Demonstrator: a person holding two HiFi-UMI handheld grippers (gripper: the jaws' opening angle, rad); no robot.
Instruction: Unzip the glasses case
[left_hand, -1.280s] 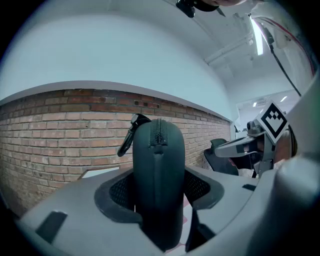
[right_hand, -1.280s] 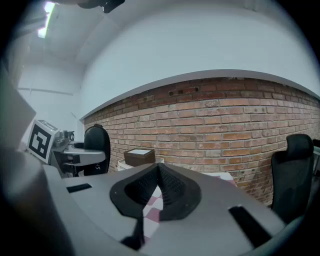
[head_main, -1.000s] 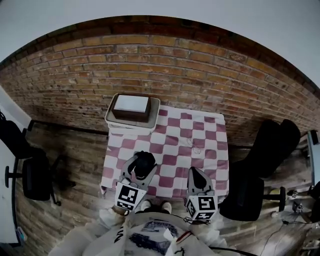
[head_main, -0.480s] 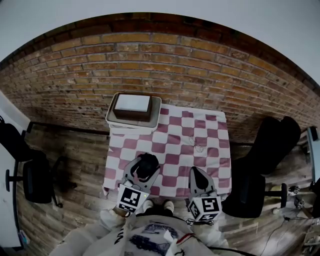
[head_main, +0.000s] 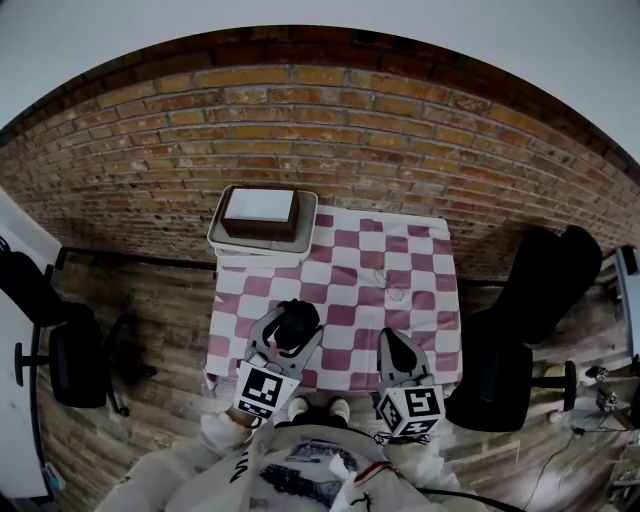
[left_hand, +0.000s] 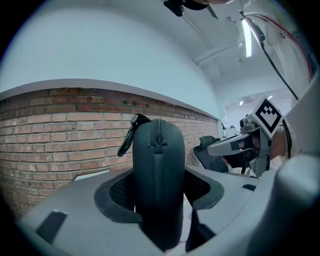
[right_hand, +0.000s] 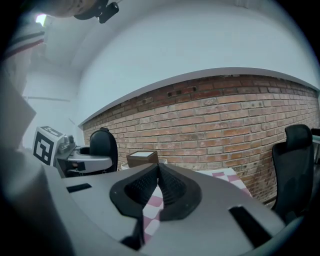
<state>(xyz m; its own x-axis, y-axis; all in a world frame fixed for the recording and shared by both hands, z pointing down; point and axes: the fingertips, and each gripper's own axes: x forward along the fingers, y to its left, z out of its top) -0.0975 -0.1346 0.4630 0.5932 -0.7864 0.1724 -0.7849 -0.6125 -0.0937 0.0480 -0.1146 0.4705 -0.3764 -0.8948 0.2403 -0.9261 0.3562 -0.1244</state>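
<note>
My left gripper is shut on a black glasses case over the near edge of the checkered table. In the left gripper view the case stands upright between the pads. Its zip runs over the top and a dark loop hangs at its upper left. My right gripper hovers a little to the right, apart from the case. Its jaws are shut with nothing between them. From the right gripper view the case shows at the left.
A pale tray holding a brown box with a white top stands at the table's back left corner. Black office chairs stand right and left of the table. A brick wall rises behind it.
</note>
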